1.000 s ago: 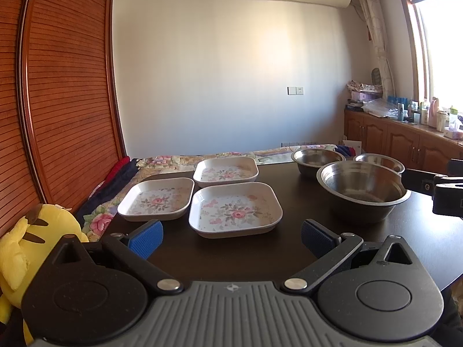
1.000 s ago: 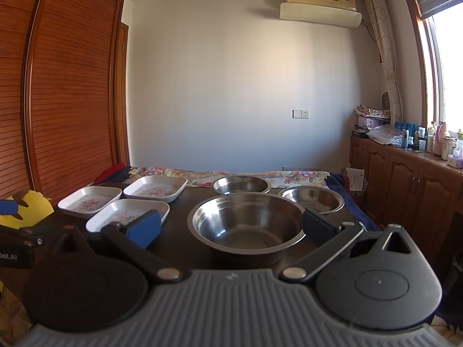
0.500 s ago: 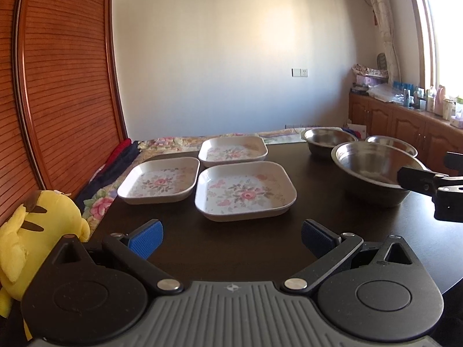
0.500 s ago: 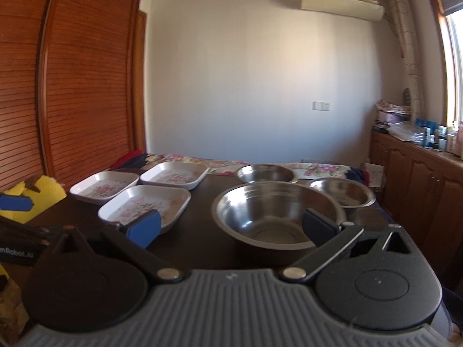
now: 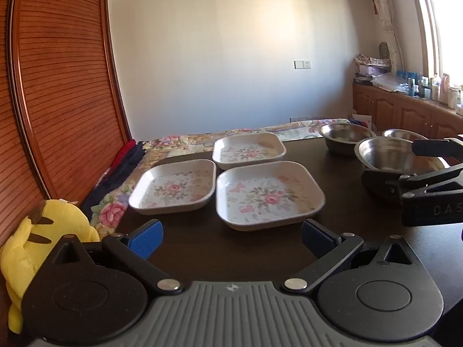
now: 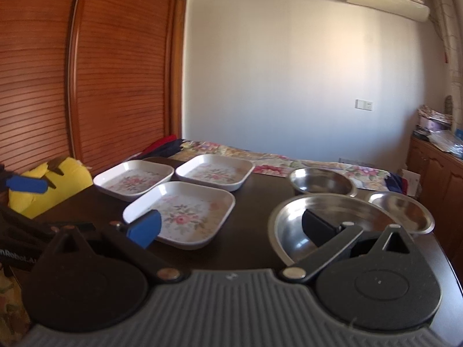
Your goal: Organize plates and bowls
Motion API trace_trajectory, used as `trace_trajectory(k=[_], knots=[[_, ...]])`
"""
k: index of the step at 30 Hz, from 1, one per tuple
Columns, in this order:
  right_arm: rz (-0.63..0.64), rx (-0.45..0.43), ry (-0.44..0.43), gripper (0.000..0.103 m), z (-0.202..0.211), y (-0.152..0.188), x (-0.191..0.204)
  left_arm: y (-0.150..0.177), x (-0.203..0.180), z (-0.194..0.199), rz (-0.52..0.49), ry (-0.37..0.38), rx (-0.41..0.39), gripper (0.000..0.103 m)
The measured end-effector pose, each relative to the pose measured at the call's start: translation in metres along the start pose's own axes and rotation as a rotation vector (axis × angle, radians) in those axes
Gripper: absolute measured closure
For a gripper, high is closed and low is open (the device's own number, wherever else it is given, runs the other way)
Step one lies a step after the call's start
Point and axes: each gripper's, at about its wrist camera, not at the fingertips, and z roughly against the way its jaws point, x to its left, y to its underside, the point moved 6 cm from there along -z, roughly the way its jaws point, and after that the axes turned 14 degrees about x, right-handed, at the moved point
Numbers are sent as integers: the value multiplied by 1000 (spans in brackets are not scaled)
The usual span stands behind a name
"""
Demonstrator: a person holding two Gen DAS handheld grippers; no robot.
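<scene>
Three white square plates with pink flowers lie on the dark table: a near plate (image 5: pixel 269 196) (image 6: pixel 182 214), a left plate (image 5: pixel 173 186) (image 6: pixel 133 180) and a far plate (image 5: pixel 249 150) (image 6: pixel 215 170). To their right stand a large steel bowl (image 5: pixel 396 156) (image 6: pixel 332 222), a far bowl (image 5: pixel 344 137) (image 6: pixel 321 182) and a shallow small bowl (image 5: pixel 403 134) (image 6: pixel 402 211). My left gripper (image 5: pixel 231 237) is open just in front of the near plate. My right gripper (image 6: pixel 231 228) is open and empty, spanning from the near plate's corner to the large bowl.
A yellow plush toy (image 5: pixel 43 237) sits at the table's left edge. A bed with a floral cover (image 6: pixel 289 164) lies beyond the table, a slatted wooden wardrobe (image 5: pixel 52 101) at the left. Wooden cabinets (image 5: pixel 405 112) with clutter line the right wall.
Both grippers have come forward over the table. The plates look closer in the left view. The right gripper has risen and turned left, bringing the plates toward the middle of its view.
</scene>
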Motion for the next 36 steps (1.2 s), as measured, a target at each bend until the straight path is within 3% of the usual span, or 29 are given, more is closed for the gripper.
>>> trace_trajectory(k=[5, 8, 10, 17, 25, 29, 36], knots=[[26, 20, -34, 2, -17, -11, 7, -9, 17, -12, 4, 0, 6, 0], [41, 40, -70, 14, -28, -15, 17, -13, 29, -24, 11, -28, 22, 0], [56, 56, -85, 14, -35, -14, 25, -15, 36, -32, 10, -42, 28, 0], [72, 119, -77, 25, -57, -10, 37, -18, 49, -63, 23, 19, 51, 0], [63, 172, -44, 33, -73, -7, 39, -22, 50, -94, 42, 119, 87, 18], [54, 195, -34, 37, -79, -5, 40, -23, 44, -105, 34, 144, 98, 33], [21, 225, -29, 41, -87, -4, 37, -28, 38, -120, 47, 200, 119, 47]])
